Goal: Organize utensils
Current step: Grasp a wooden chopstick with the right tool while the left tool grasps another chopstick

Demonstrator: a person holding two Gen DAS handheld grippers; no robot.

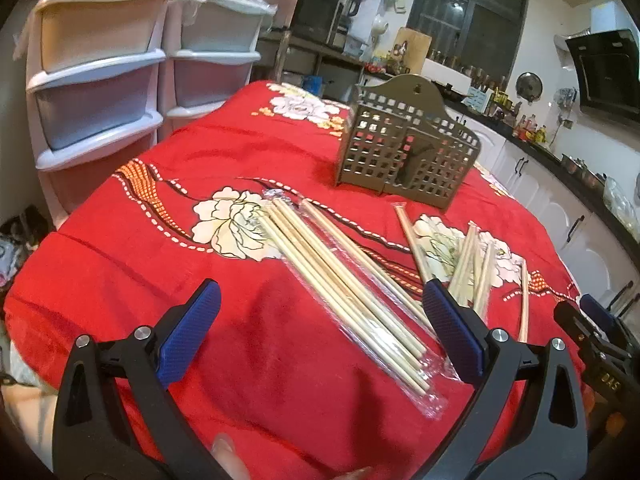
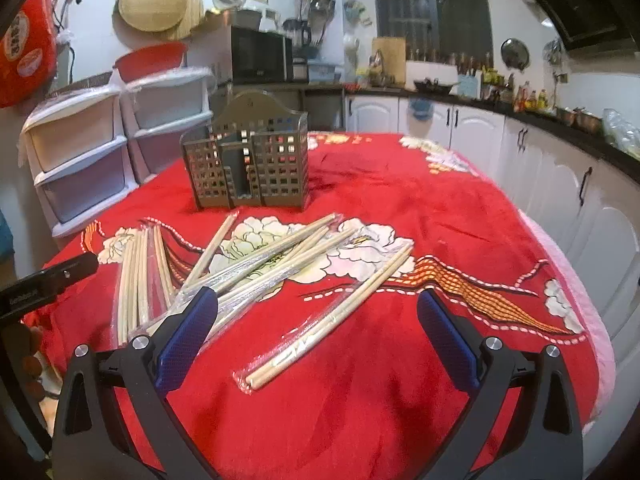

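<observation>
A grey perforated utensil holder (image 1: 404, 148) (image 2: 248, 160) stands upright on the red floral tablecloth (image 1: 248, 168) (image 2: 400, 208). Several pairs of wooden chopsticks in clear wrappers lie in front of it. One bundle (image 1: 344, 280) (image 2: 138, 276) lies between my left gripper's fingers. A loose pile (image 1: 468, 260) (image 2: 276, 252) lies further right. A single wrapped pair (image 2: 332, 316) lies between my right gripper's fingers. My left gripper (image 1: 320, 312) is open and empty above the cloth. My right gripper (image 2: 318, 320) is open and empty; it also shows at the right edge of the left wrist view (image 1: 592, 320).
White plastic drawer units (image 1: 100, 76) (image 2: 80, 152) stand against the table's far left side. Kitchen counters with white cabinets (image 2: 540, 152) run along the right and back. The table edge drops off at the right (image 2: 600, 340).
</observation>
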